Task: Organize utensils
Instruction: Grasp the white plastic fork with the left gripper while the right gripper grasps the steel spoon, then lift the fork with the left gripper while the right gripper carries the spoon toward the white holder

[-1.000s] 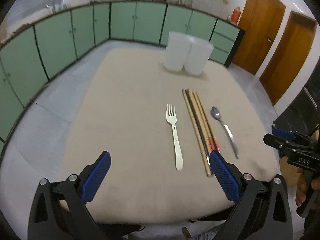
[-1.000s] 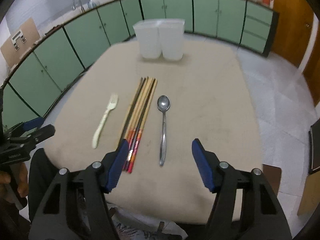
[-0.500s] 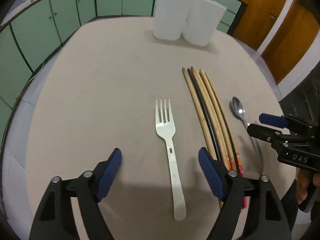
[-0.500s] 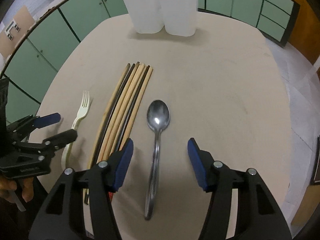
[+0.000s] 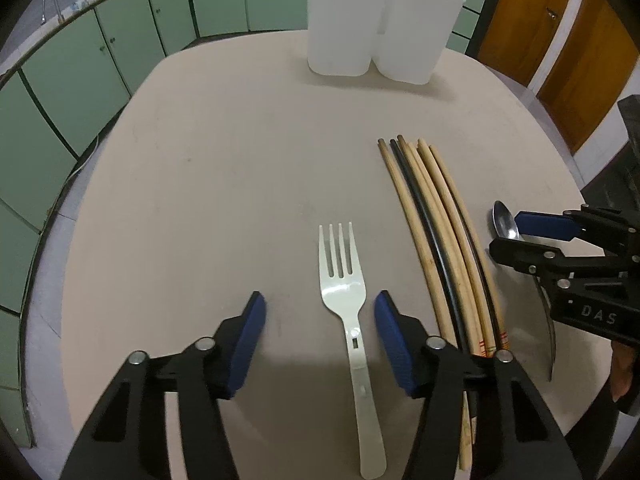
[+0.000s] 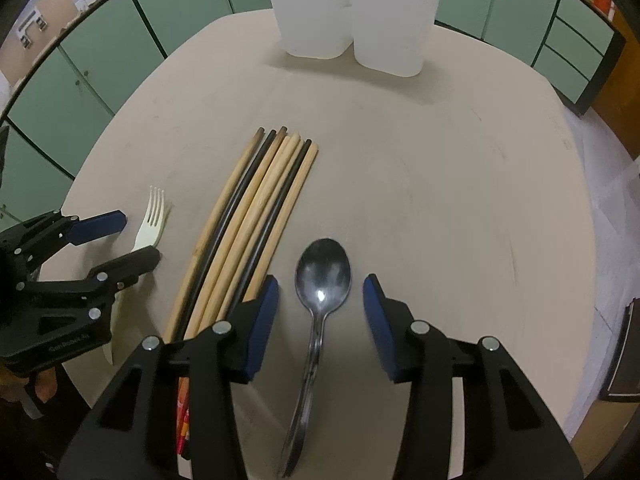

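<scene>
A cream plastic fork (image 5: 348, 308) lies flat on the beige table (image 5: 224, 168), tines away from me. My left gripper (image 5: 320, 312) straddles its neck, jaws closing, the blue pads (image 5: 390, 334) clear of it. Right of it lies a bundle of several wooden and black chopsticks (image 5: 436, 240). In the right wrist view a metal spoon (image 6: 322, 280) lies bowl up beside the chopsticks (image 6: 256, 216). My right gripper (image 6: 320, 296) straddles the spoon's bowl and neck, jaws closing, not touching. The fork (image 6: 152, 220) and left gripper (image 6: 124, 240) show at the left there.
Two white plastic containers (image 5: 380, 28) stand side by side at the table's far edge, also seen as containers (image 6: 352, 8) in the right wrist view. Green cabinets (image 5: 100, 60) ring the room; wooden doors (image 5: 580, 60) at the right. A hand (image 5: 622, 376) holds the right gripper.
Both grippers came down and forward over the table. The left now brackets the fork, the right the spoon. Both pairs of jaws have narrowed.
</scene>
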Motion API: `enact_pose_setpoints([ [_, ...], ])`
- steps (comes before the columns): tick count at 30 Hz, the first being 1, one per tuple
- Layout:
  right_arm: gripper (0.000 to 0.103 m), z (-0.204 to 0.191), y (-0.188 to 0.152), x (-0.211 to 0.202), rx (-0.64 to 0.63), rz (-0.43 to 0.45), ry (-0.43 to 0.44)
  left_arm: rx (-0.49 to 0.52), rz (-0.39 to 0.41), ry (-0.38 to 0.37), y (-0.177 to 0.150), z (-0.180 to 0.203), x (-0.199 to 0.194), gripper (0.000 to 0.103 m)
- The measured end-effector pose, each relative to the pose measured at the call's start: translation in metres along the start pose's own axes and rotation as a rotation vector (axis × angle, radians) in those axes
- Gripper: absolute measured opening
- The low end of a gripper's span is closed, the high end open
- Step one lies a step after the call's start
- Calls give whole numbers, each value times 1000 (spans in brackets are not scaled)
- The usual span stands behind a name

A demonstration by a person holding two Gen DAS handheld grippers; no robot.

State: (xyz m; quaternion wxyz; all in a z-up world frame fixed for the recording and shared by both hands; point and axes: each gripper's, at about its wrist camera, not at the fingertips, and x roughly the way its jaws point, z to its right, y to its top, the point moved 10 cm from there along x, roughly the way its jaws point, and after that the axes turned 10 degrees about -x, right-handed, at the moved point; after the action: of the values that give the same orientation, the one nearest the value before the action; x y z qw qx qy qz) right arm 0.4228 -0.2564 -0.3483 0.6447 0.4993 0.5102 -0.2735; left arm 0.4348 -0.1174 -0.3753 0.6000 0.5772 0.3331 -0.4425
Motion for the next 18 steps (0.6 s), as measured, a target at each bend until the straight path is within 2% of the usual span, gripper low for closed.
enact_pose_setpoints([
  [4,40,-2,1,1,-4,-15,-18,8,-25,-1,-2,-1,-4,41],
  [9,39,-1,2,0,-8,-33,-17,36,-60,14,-2,5,-1,48],
  [13,28,2,9,2,-5,-37,-19,34,-65,24,0,6,1,47],
  [14,28,2,11,3,-1,-37,-13,33,-64,23,4,7,3,46],
  [18,28,1,5,-10,-6,-22,-13,31,-67,-9,10,7,0,24],
])
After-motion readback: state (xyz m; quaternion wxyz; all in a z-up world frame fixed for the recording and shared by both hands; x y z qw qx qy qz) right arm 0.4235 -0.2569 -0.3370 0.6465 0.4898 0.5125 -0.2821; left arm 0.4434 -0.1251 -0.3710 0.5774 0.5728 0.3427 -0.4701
